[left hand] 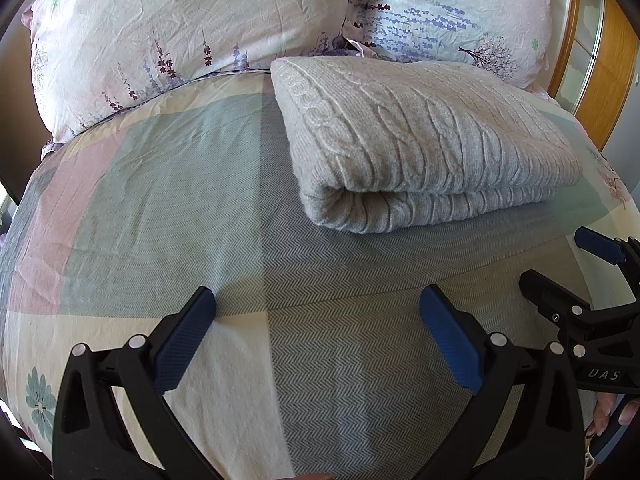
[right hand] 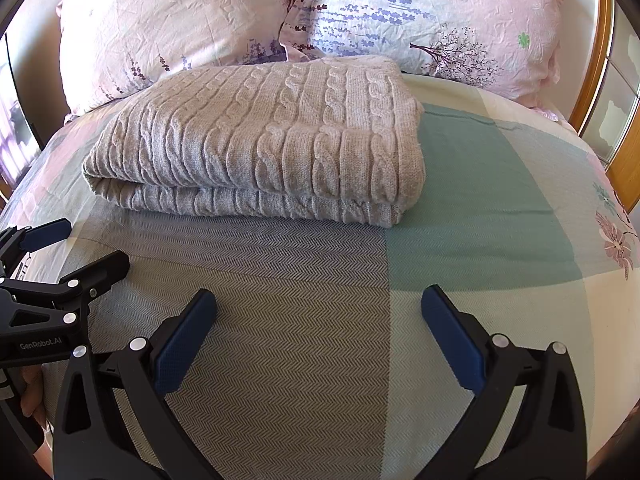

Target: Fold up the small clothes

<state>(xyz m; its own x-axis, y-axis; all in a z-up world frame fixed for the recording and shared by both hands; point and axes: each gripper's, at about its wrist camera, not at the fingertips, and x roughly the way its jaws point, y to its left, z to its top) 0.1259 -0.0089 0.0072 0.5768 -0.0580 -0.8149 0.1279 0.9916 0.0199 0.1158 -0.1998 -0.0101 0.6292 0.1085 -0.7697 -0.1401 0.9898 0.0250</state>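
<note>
A grey cable-knit sweater (left hand: 424,140) lies folded into a thick rectangle on the bed, its rolled fold edge facing me. It also shows in the right wrist view (right hand: 264,140). My left gripper (left hand: 318,304) is open and empty, low over the bedsheet in front of the sweater and apart from it. My right gripper (right hand: 319,304) is open and empty, also short of the sweater. The right gripper shows at the right edge of the left wrist view (left hand: 568,264), open. The left gripper shows at the left edge of the right wrist view (right hand: 80,246), open.
The bedsheet (left hand: 180,208) has pastel blocks and herringbone panels. Two floral pillows (left hand: 180,32) (left hand: 452,12) lean behind the sweater. A wooden frame (left hand: 616,64) stands at the far right. A hand's fingers (left hand: 612,408) hold the right gripper.
</note>
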